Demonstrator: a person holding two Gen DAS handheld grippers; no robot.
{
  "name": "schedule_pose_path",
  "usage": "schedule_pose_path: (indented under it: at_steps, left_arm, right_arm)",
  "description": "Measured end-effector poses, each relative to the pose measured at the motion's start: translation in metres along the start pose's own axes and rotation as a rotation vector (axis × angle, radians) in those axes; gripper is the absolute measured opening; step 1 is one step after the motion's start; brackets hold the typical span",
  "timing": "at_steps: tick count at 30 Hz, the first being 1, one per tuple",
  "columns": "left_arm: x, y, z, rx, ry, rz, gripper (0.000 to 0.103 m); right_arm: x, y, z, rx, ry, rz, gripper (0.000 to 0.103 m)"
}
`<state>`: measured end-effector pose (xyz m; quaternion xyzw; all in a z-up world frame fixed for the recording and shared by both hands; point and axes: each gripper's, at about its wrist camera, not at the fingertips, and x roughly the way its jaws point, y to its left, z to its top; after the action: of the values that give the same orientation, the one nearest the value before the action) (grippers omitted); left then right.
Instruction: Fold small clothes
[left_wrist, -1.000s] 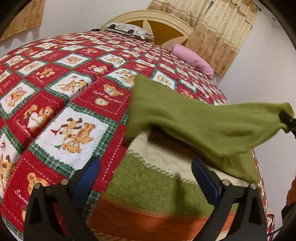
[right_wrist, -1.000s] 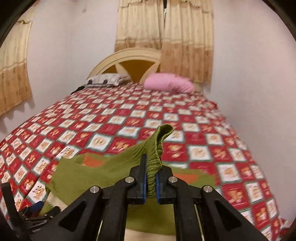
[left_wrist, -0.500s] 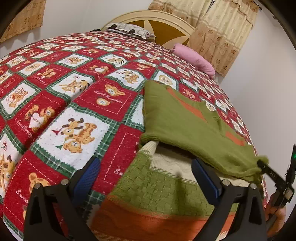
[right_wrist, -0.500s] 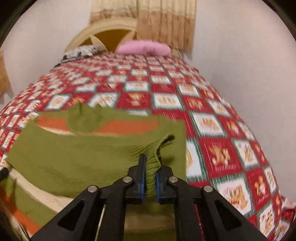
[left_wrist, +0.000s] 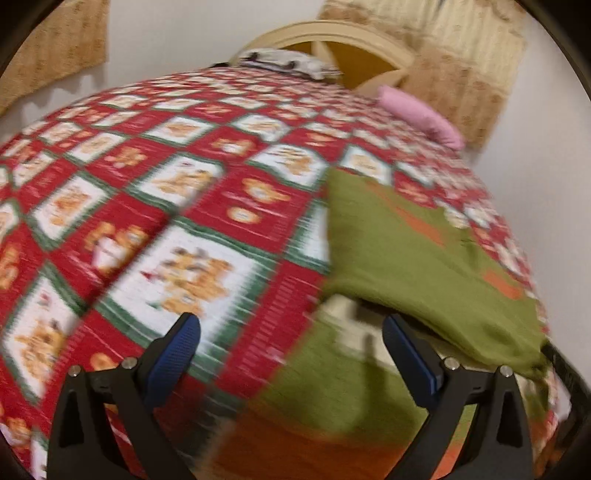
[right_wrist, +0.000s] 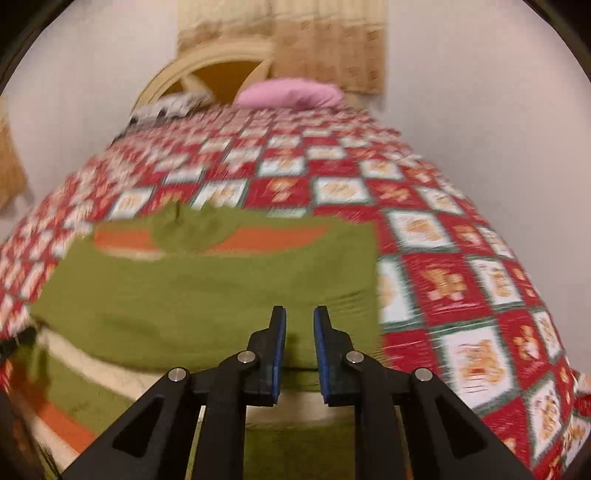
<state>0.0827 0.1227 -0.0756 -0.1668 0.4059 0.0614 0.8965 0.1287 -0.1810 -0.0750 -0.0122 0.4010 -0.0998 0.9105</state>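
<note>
Mid-fold: green, orange and cream knitted sweater (right_wrist: 207, 295) lies doubled ahead of right gripper (right_wrist: 298, 321), parted, empty. Left gripper (left_wrist: 291, 332) spread wide, empty. Next, probably: pinch hem just ahead, fold again.

A red, white and green checked quilt with bear prints (left_wrist: 155, 206) covered the bed. A pink pillow (right_wrist: 288, 92) and a patterned grey-white pillow (left_wrist: 280, 61) lay against the cream arched wooden headboard (left_wrist: 332, 31). Beige patterned curtains (right_wrist: 325, 40) hung behind it.
</note>
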Motion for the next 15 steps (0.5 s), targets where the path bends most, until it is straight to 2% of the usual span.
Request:
schedule_pose_path:
  at_steps: [1, 4, 6, 7, 8, 10, 13, 15]
  left_arm:
    - [0.008, 0.006, 0.009, -0.024, 0.018, 0.033, 0.101]
    - [0.019, 0.016, 0.025, -0.041, 0.032, 0.055, 0.103]
    - [0.021, 0.030, 0.035, -0.076, 0.012, 0.180, 0.103]
    - [0.024, 0.043, 0.040, -0.115, 0.023, 0.202, 0.103]
    - [0.025, 0.061, 0.044, -0.165, 0.041, 0.187, 0.102]
    - [0.019, 0.076, 0.047, -0.182, 0.022, 0.144, 0.101]
    - [0.012, 0.065, 0.054, -0.098, -0.001, 0.135, 0.101]
    - [0.010, 0.047, 0.060, -0.035, -0.001, 0.057, 0.101]
  right_arm:
    - [0.010, 0.000, -0.004, 0.000, 0.032, -0.001, 0.015]
    - [0.008, -0.011, -0.007, 0.056, 0.016, 0.059, 0.016]
    - [0.008, -0.012, -0.009, 0.067, 0.011, 0.071, 0.016]
    - [0.008, -0.012, -0.010, 0.068, 0.010, 0.073, 0.016]
    - [0.009, -0.011, -0.010, 0.067, 0.011, 0.072, 0.016]
    - [0.009, -0.010, -0.011, 0.059, 0.008, 0.065, 0.016]
    - [0.010, -0.008, -0.012, 0.047, 0.007, 0.054, 0.017]
    - [0.010, -0.006, -0.011, 0.042, 0.007, 0.049, 0.017]
